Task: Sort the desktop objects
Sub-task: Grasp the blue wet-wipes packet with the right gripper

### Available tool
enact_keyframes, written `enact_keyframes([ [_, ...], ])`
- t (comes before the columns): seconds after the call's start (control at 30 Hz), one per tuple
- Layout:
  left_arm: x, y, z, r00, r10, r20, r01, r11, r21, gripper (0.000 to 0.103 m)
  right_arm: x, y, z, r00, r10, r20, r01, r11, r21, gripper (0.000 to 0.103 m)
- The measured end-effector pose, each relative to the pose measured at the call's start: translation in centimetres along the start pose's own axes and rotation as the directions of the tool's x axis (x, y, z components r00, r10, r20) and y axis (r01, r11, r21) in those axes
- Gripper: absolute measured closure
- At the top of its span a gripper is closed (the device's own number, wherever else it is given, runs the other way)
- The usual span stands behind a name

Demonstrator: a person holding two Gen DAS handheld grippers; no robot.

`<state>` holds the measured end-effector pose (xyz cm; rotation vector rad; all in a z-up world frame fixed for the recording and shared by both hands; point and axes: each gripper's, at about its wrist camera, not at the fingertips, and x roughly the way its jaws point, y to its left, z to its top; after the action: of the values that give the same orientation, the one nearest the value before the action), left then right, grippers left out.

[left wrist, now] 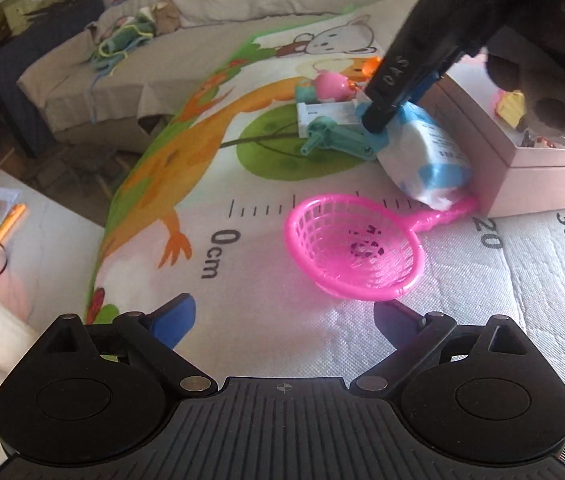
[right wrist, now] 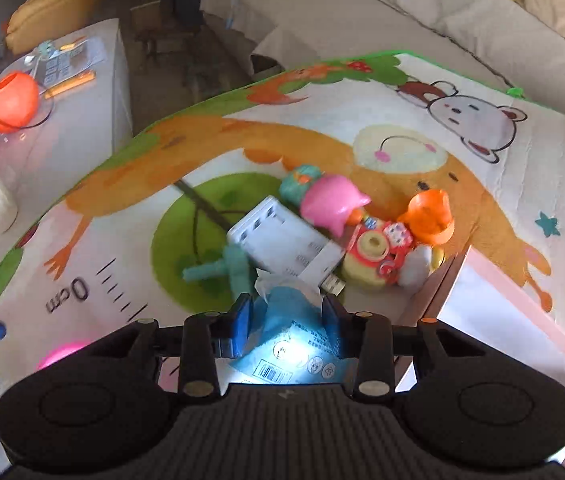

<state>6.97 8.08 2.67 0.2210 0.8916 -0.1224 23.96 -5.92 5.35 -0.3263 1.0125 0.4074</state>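
My right tongs point(right wrist: 286, 320) are clamped on one blue-and-white tissue pack point(left wrist: 426, 152), which lies on the mat beside one pink box point(left wrist: 522, 184). My left tongs point(left wrist: 282, 320) stand wide apart and bare, over one pink scoop net point(left wrist: 354, 252).

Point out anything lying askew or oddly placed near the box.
The blue and white tissue pack leans tilted against the pink box, its lower end on the pink net scoop's handle, pinning it. The right gripper is closed on the pack's upper end.
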Motion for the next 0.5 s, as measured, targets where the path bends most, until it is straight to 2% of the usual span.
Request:
enact_keyframes([
  [0.2,0.9,0.0,1.0,1.000,0.027,-0.002,-0.027,1.000,-0.005,0.004,-4.3,1.9,-3.6,0.989,0.116,-0.092,-0.118,0.993,-0.011,0.065],
  [0.3,1.6,0.0,1.8,0.999,0.045,-0.003,-0.045,0.999,0.001,0.004,-5.8,2.2,-5.4,0.989,0.092,-0.112,-0.095,0.995,-0.026,0.065],
  [0.4,2.8,0.3,2.8,0.994,0.106,0.004,-0.106,0.994,0.006,0.004,-7.0,2.1,-5.9,0.996,0.051,-0.077,-0.055,0.997,-0.051,0.064],
  [0.5,4.1,1.5,4.0,0.982,0.187,0.012,-0.186,0.982,-0.020,0.004,-7.8,1.1,-5.0,0.999,0.037,-0.029,-0.038,0.999,-0.020,0.054],
])
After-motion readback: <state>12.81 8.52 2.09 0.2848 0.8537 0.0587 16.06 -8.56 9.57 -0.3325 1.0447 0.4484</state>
